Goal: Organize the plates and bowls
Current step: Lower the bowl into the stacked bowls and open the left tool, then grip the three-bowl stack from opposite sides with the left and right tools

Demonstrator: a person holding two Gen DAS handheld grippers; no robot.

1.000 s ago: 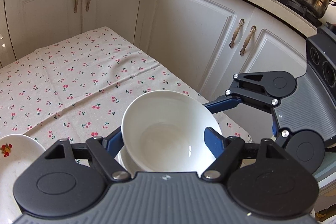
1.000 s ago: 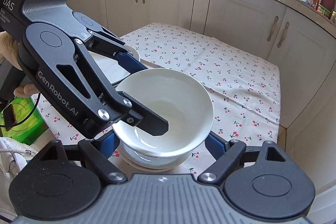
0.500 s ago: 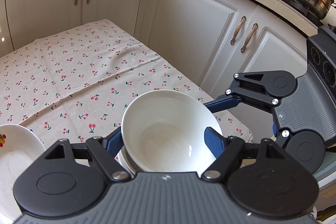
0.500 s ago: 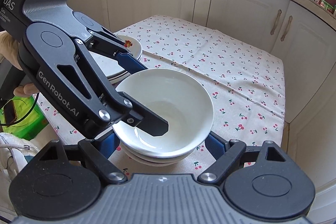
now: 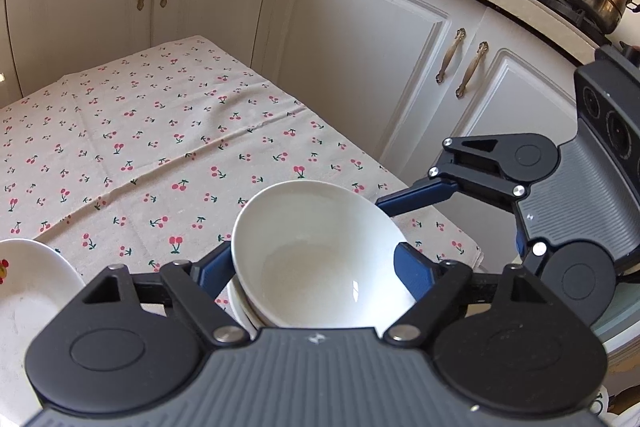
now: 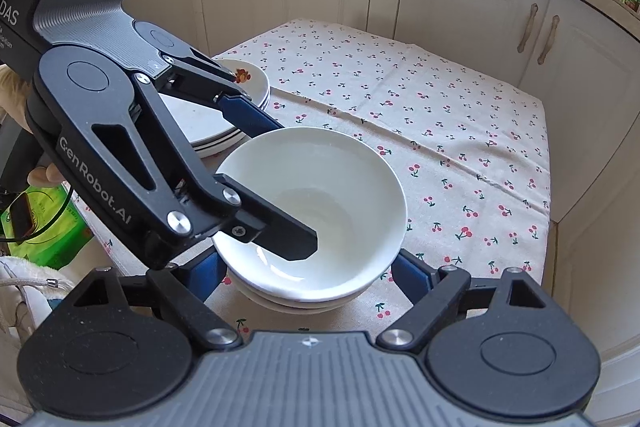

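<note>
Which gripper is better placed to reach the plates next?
Left gripper, probably: the plates lie on its side. Its jaws have just been opening, with the bowl between them.

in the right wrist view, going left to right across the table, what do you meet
green packet → stack of plates → white bowl on its stack → bare cherry-print tablecloth → cabinet doors

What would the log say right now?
top bowl nested on bowl stack | left tongs, right tongs just opening around it | plates stacked beside
</note>
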